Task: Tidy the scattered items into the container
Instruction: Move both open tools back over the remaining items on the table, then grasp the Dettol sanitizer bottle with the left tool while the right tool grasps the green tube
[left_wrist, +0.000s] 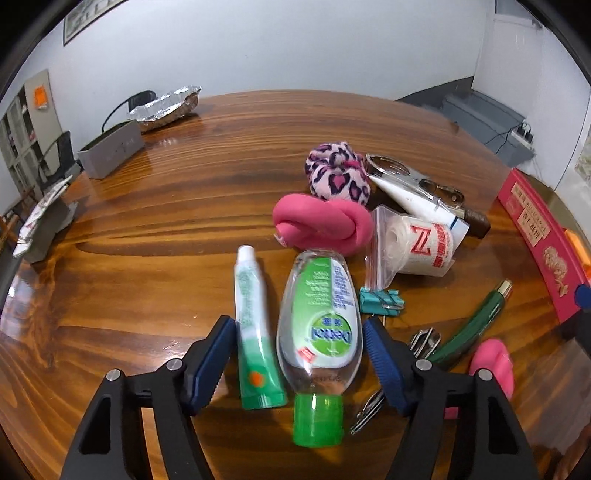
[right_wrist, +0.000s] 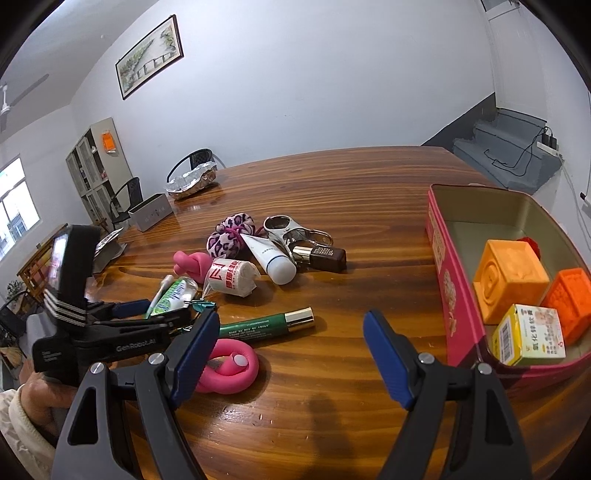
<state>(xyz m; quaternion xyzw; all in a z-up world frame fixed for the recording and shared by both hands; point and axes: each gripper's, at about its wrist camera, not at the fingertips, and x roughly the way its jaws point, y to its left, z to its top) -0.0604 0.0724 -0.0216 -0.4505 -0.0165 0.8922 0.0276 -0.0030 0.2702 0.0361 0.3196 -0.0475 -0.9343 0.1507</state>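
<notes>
Meanwhile, on a glossy striped wooden surface (left_wrist: 147, 229), the left gripper (left_wrist: 299, 354) straddles two items lying side by side: a green-and-white toothpaste tube (left_wrist: 255, 332) and a clear hand-sanitiser bottle with a green cap (left_wrist: 317, 332). Its blue-padded fingers (left_wrist: 212, 362) stand fairly wide, one just beside the tube and the other just beside the bottle; whether the pads press on either cannot be told. The right gripper (right_wrist: 291, 354) hovers over bare wood with its fingers spread wide and nothing between them.

Scattered beyond the bottle are a pink knotted rubbery toy (left_wrist: 321, 225), a pink leopard-print fabric ball (left_wrist: 338, 175), a bandage roll in a clear zip bag (left_wrist: 417, 247), a white tube (left_wrist: 413, 199), a metal clamp tool (left_wrist: 406, 175) and a small brown bottle (left_wrist: 476, 218). A teal binder clip (left_wrist: 382, 301) lies just beside the sanitiser bottle. Nearer the right gripper lie a dark green pen-shaped tube with a gold cap (right_wrist: 269, 325) and a second pink rubbery ring (right_wrist: 229, 365).

The container, a pink rectangular tin box (right_wrist: 454, 306), sits at the right, well apart from the clutter, already holding two orange embossed cubes (right_wrist: 509, 277) and a small yellow-and-white medicine carton (right_wrist: 528, 336). A person's hand (right_wrist: 40, 398) in a pale sleeve grips the left tool.
</notes>
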